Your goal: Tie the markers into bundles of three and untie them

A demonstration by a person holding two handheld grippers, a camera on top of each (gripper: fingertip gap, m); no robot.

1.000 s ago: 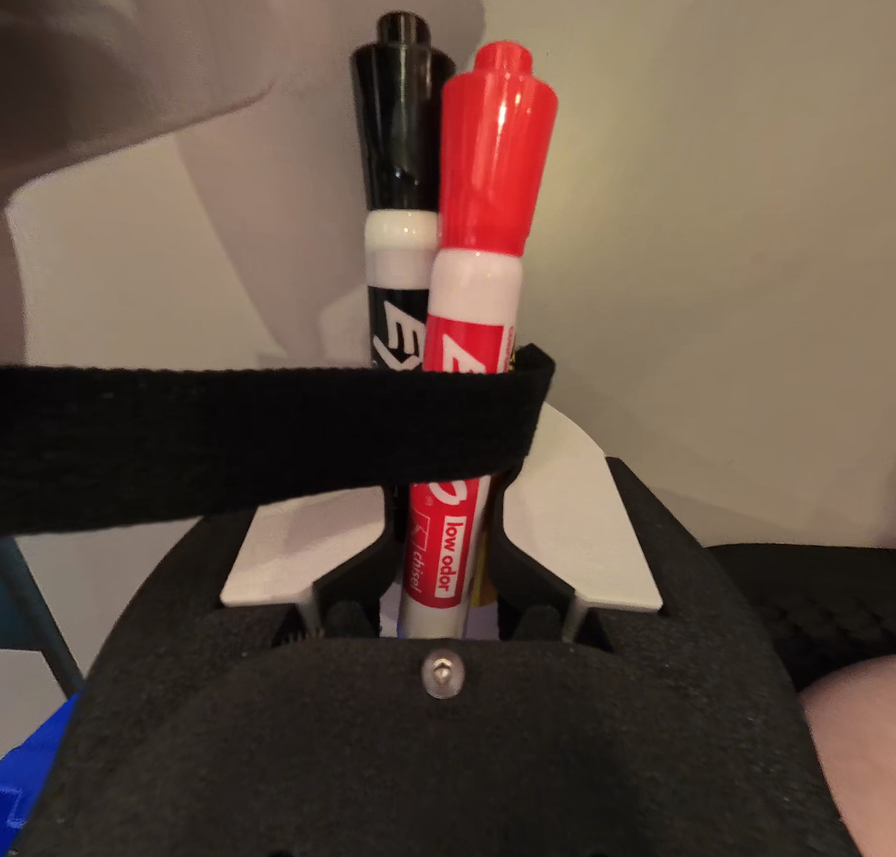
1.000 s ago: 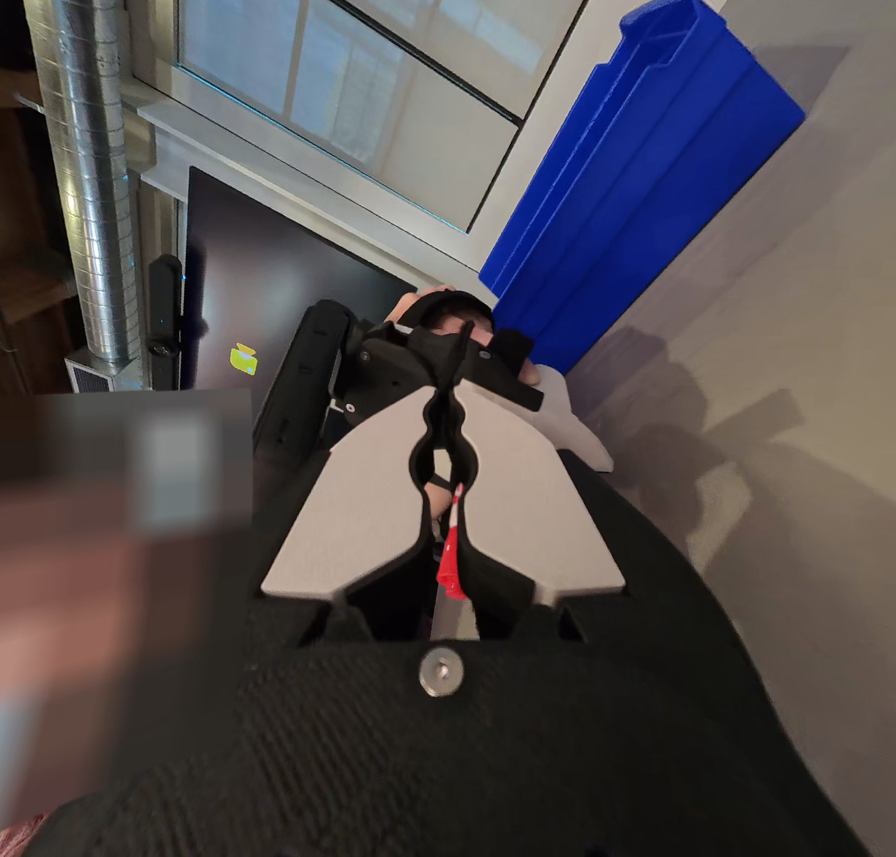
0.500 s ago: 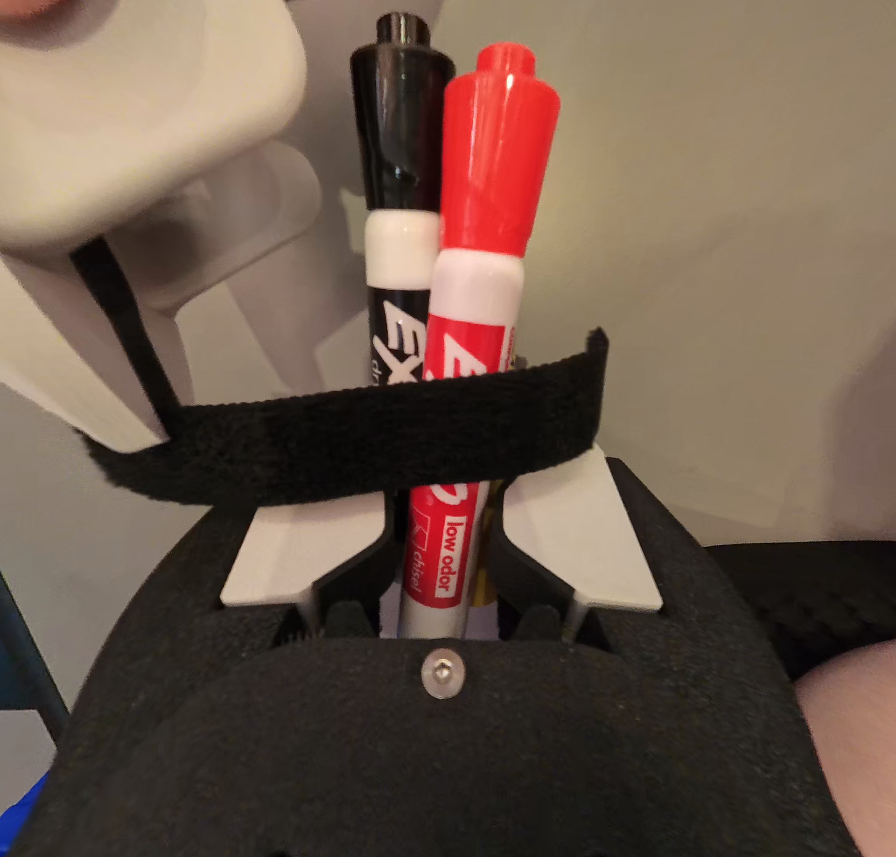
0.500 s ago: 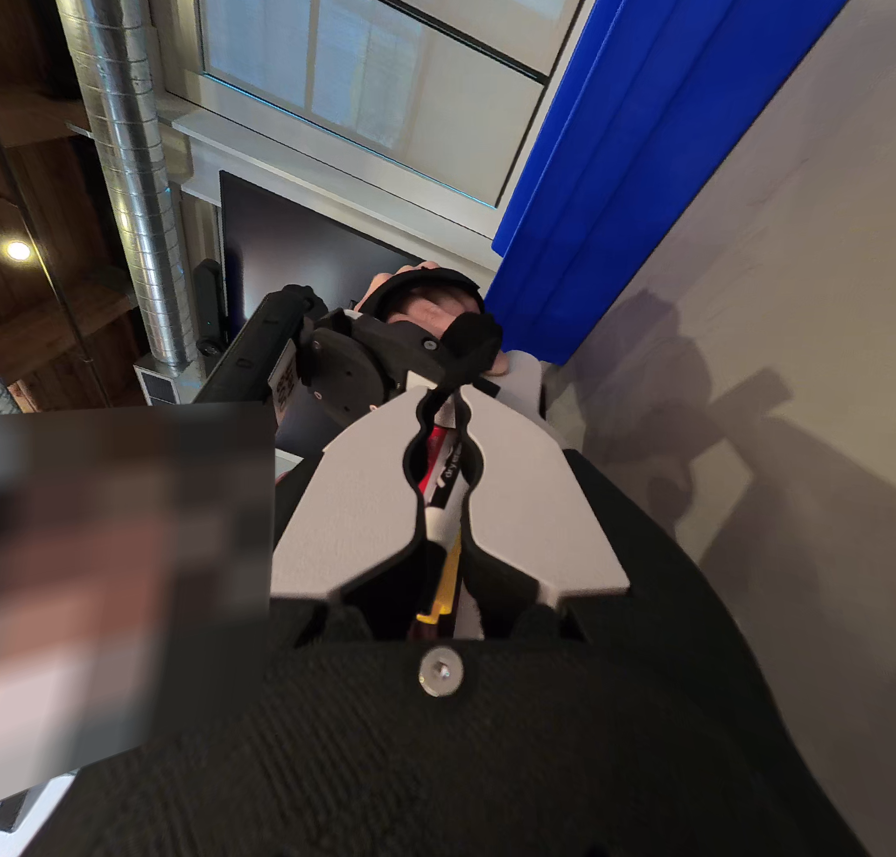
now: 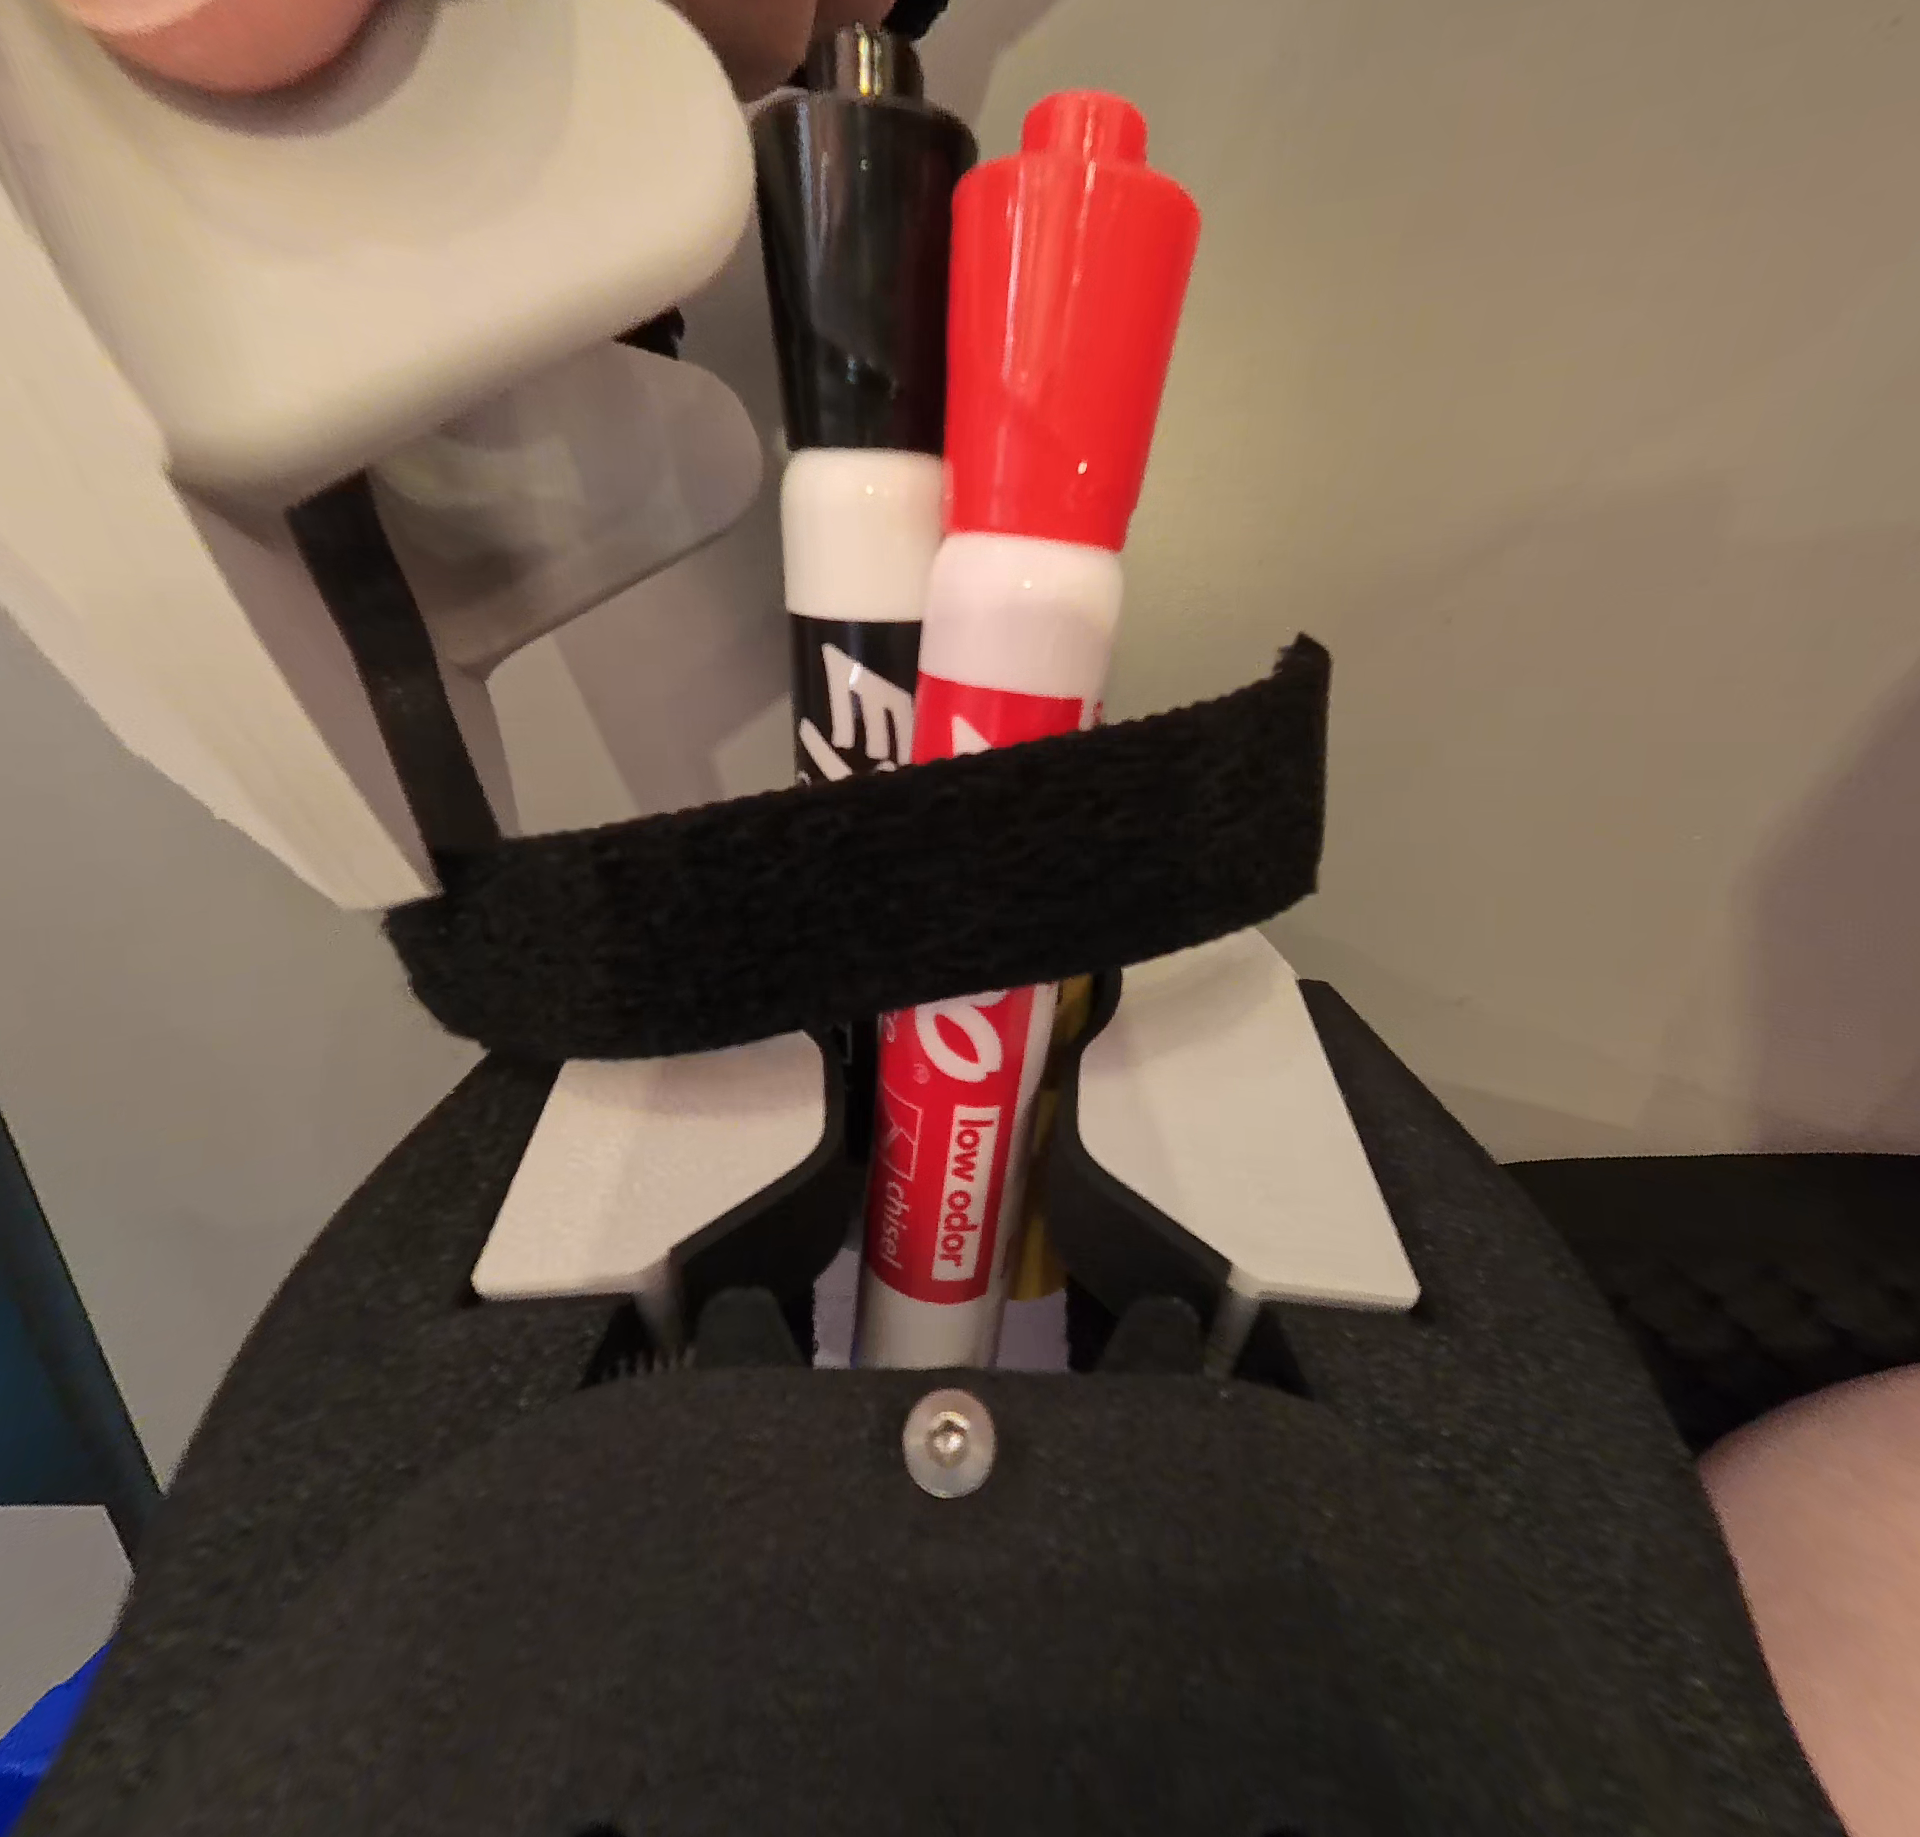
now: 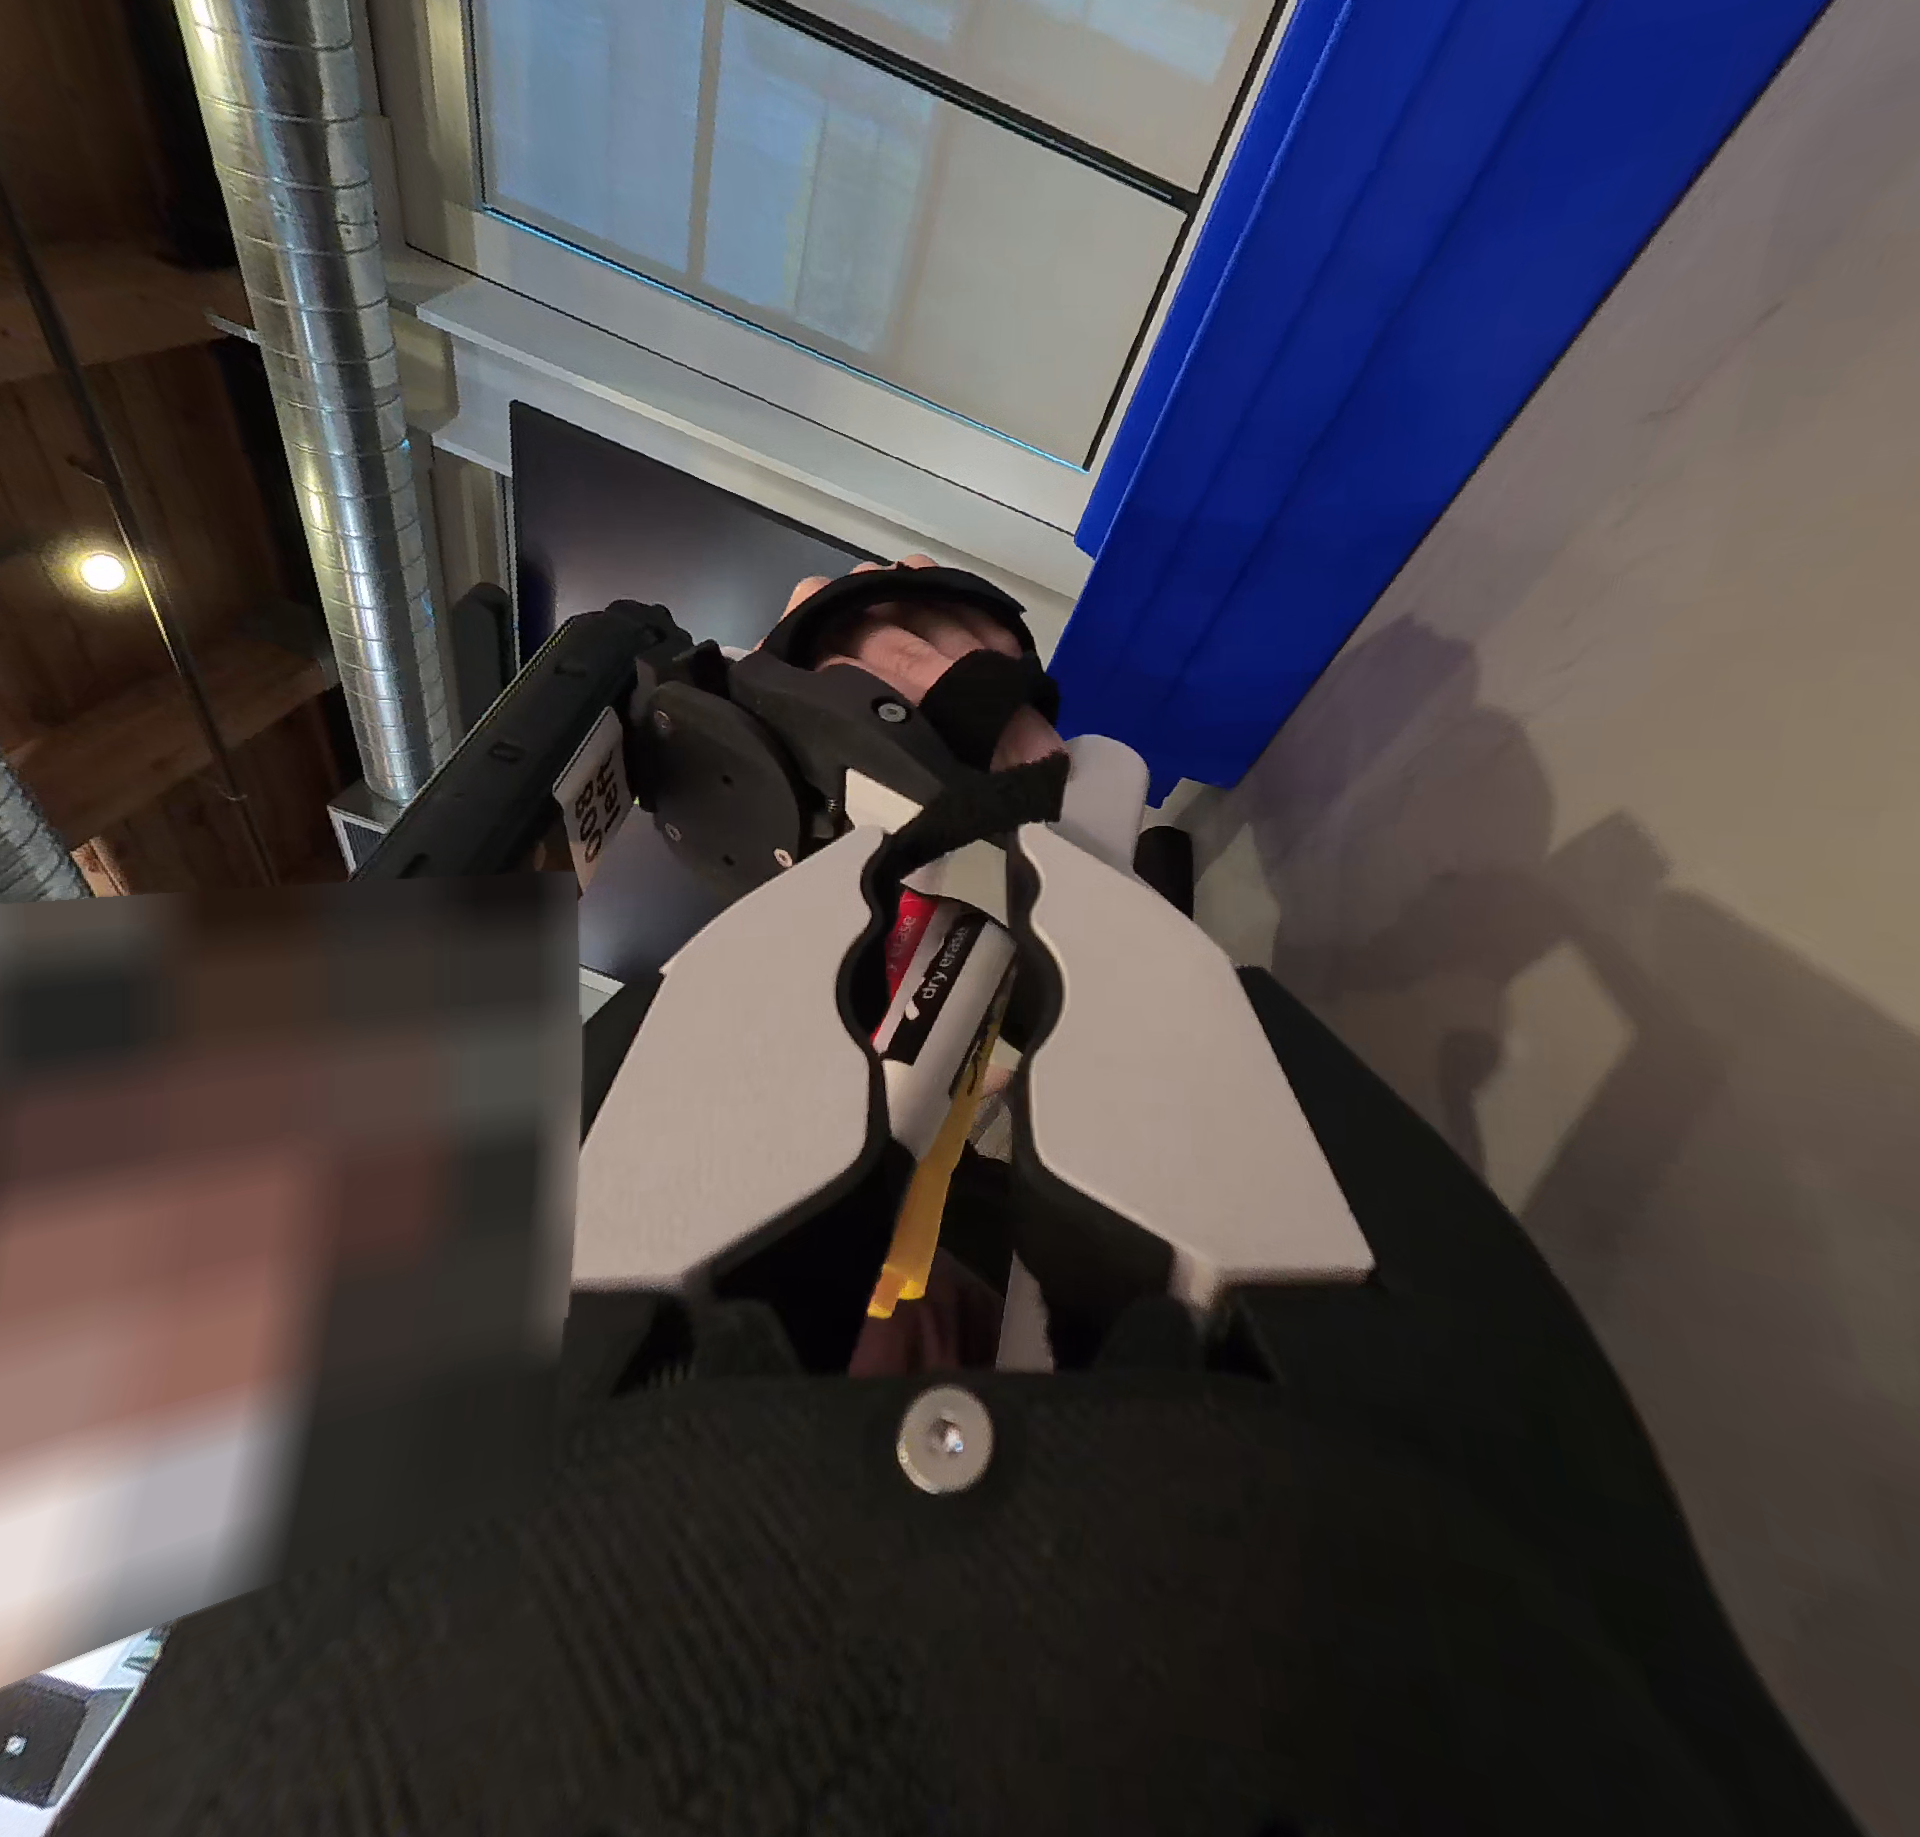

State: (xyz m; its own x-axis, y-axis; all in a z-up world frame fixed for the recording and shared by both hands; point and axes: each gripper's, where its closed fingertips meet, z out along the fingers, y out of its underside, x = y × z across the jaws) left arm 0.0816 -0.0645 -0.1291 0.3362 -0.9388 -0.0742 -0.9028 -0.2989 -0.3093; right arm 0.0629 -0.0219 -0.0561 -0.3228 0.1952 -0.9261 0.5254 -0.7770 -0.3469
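Observation:
In the left wrist view my left gripper (image 5: 961, 987) is shut on a bundle of markers pointing away from it: a red marker (image 5: 1060, 333), a black marker (image 5: 852, 281) and a yellow one (image 5: 1042, 1237) mostly hidden behind them. A black hook-and-loop strap (image 5: 852, 904) lies across the front of the markers, just past the fingertips. My right gripper (image 5: 400, 852) comes in from the upper left and is shut on the strap's end. In the right wrist view the right gripper (image 6: 951, 837) pinches the strap (image 6: 987, 800) at its tips, with the markers (image 6: 940, 998) right behind.
A blue bin (image 6: 1455, 333) stands on the pale table (image 6: 1662, 852) behind the left gripper body (image 6: 727, 759). A person's hand (image 5: 187, 0) holds the right gripper. A window, a metal duct (image 6: 312, 333) and a dark monitor (image 6: 644, 561) are farther off.
The right gripper has carried the strap's end in from the left, close to the markers. The strap, taut and running off-frame before, now curves slack across the bundle. The left gripper kept its hold.

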